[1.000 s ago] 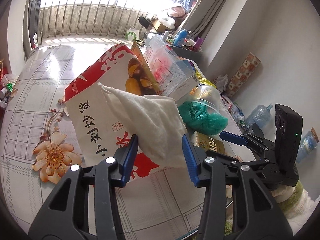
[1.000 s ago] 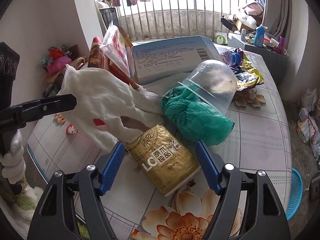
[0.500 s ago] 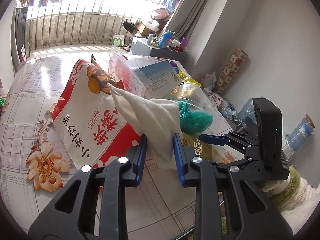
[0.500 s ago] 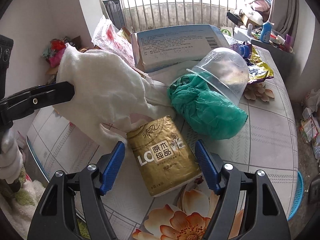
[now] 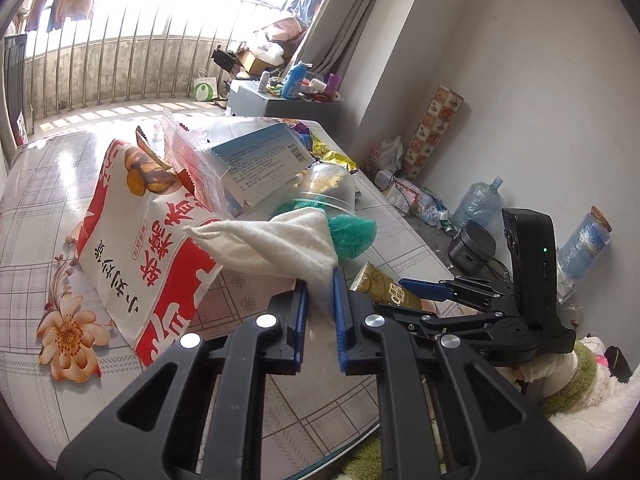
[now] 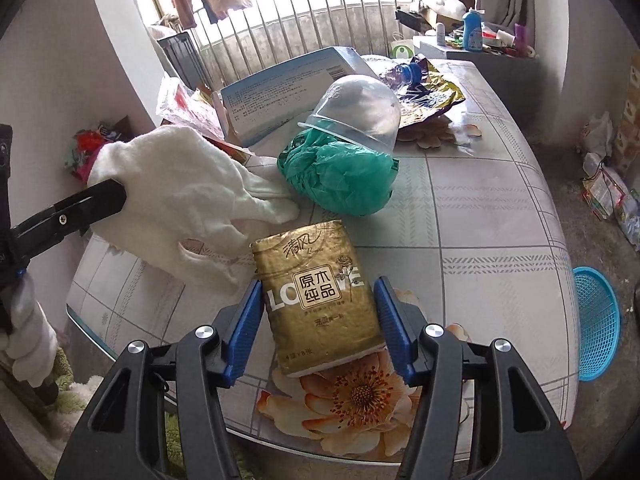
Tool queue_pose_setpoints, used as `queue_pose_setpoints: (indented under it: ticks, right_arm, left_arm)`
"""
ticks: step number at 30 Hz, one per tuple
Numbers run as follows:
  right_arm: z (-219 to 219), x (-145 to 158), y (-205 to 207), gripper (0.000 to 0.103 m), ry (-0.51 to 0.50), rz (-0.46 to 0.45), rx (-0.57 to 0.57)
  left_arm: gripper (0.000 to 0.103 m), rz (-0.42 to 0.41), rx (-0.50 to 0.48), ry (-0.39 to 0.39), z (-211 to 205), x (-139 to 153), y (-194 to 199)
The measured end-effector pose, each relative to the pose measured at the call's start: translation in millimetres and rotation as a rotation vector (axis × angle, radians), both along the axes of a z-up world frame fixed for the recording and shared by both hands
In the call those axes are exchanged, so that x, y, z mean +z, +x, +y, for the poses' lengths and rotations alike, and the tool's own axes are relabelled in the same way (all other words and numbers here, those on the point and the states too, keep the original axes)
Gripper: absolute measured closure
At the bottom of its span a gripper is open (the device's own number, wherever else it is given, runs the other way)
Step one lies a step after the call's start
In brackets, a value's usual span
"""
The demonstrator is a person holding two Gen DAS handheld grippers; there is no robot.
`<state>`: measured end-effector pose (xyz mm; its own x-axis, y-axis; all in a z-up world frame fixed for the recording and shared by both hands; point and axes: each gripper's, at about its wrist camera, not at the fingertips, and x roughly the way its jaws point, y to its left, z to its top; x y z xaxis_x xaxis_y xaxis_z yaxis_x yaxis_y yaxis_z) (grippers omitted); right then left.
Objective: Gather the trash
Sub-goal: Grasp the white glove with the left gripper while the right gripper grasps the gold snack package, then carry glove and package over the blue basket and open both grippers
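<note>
Left claw closing on white glove; right claw closing around gold pack.

Near edge: bare surface with the flower print lies right of the gold tissue pack, wide enough for a gripper to pass.
Left side: open tiled cloth beside the red-and-white snack bag toward the railing.
Middle: crowded; the blue-and-white box leans over the clear dome lid and the green plastic bag, all touching.
Between the grippers: the white glove hangs over the gap, its tips touching the green plastic bag and close to the gold tissue pack.
Far right corner: crumpled gold wrapper and a bottle block that end.
Floor: the blue basket stands clear of the surface.
</note>
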<state>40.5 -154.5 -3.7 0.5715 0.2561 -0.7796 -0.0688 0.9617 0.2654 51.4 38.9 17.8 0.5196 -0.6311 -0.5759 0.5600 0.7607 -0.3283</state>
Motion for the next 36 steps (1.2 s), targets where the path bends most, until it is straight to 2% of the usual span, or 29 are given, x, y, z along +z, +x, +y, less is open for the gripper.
queue_pose_setpoints:
  ticks: [4,8,12,16,20,24,27,30,36]
  right_arm:
    - [-16,8,-11,0.048,0.056,-0.034,-0.067]
    - [-24,19,-22,0.048,0.089,-0.082,-0.1]
    - [-35,29,-35,0.048,0.117,-0.13,-0.132]
    - [-57,41,-50,0.048,0.152,-0.184,-0.188]
    - [-92,52,-64,0.048,0.166,-0.241,-0.305]
    - [-137,57,-81,0.048,0.178,-0.281,-0.464]
    - [-177,55,-95,0.048,0.177,-0.285,-0.617]
    - [-221,49,-111,0.048,0.19,-0.282,-0.775]
    - [-306,6,-125,0.048,0.226,-0.231,-1.018]
  left_arm:
    - [0.093,-0.012,-0.031,-0.017,-5,11,-6]
    - [0.093,-0.005,-0.088,-0.075,-6,26,-13]
    - [0.093,-0.045,-0.148,-0.101,-18,44,-26]
    - [0.094,-0.064,-0.207,-0.105,-39,58,-29]
    - [0.094,-0.045,-0.283,-0.127,-75,70,-17]
    - [0.094,-0.001,-0.386,-0.131,-135,79,1]
    - [0.094,0.06,-0.491,-0.123,-197,85,14]
    - [0.093,0.083,-0.577,-0.084,-267,85,18]
    - [0.093,0.159,-0.69,0.052,-412,47,20]
